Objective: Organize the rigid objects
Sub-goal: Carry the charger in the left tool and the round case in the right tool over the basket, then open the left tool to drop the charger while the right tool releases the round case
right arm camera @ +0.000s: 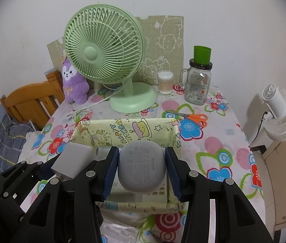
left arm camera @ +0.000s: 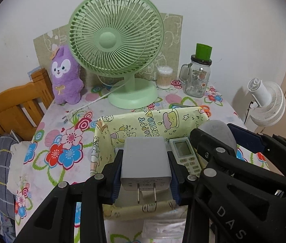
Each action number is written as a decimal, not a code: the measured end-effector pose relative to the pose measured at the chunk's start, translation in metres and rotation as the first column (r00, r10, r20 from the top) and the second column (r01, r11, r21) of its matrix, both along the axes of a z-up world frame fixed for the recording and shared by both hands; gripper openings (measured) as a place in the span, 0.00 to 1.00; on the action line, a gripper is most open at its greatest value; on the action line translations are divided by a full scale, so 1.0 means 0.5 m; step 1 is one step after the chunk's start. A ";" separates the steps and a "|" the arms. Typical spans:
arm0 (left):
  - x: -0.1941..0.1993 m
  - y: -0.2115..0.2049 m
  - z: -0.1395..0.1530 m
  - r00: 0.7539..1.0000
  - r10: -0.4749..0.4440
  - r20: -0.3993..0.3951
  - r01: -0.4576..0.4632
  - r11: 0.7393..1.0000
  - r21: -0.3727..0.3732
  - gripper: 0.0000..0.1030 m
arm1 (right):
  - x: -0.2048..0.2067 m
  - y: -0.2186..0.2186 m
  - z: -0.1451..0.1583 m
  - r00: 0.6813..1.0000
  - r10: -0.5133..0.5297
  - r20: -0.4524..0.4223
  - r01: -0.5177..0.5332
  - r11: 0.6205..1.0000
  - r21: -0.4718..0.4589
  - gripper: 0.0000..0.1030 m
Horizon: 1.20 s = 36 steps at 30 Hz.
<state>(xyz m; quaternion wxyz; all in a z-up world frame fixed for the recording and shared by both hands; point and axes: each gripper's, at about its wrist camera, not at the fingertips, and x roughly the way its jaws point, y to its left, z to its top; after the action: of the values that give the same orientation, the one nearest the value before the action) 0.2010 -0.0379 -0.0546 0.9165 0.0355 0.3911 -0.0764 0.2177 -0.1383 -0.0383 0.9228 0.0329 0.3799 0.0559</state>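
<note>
My left gripper (left arm camera: 146,172) is shut on a white plug adapter (left arm camera: 146,160), prongs toward the camera, held above a yellow box (left arm camera: 155,119) printed "Happy Birthday". A remote control (left arm camera: 185,154) lies inside the box. My right gripper (right arm camera: 141,168) is shut on a grey rounded earbud case (right arm camera: 141,166) above the same box (right arm camera: 122,129). The adapter (right arm camera: 72,161) and left gripper show at lower left in the right wrist view. The case (left arm camera: 219,133) shows at right in the left wrist view.
A green desk fan (left arm camera: 116,46), purple plush (left arm camera: 66,75), cotton swab jar (left arm camera: 164,77) and glass mug jar with a green cup (left arm camera: 198,75) stand at the back of the floral table. Orange scissors (right arm camera: 195,118) lie right of the box. A white fan (right arm camera: 282,111) and wooden chair (left arm camera: 15,107) flank the table.
</note>
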 end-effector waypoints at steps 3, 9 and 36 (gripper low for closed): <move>0.020 0.000 -0.014 1.000 0.001 -0.012 -0.001 1.000 0.002 0.39 | 0.019 0.002 -0.013 1.000 0.005 -0.008 -0.005 1.000 0.003 0.49; 0.051 -0.001 -0.044 0.999 -0.001 -0.047 0.001 1.000 0.002 0.39 | 0.050 0.003 -0.047 0.999 0.018 -0.029 -0.018 1.000 0.000 0.49; 0.062 0.010 -0.085 0.996 -0.009 -0.083 0.010 1.000 0.000 0.70 | 0.091 0.024 -0.108 0.992 0.066 -0.108 -0.062 0.997 0.034 0.50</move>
<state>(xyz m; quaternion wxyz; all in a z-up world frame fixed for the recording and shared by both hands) 0.2320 -0.0331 -0.0972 0.8990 0.0343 0.4288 -0.0821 0.2630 -0.1262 -0.0924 0.8978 0.0380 0.4295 0.0894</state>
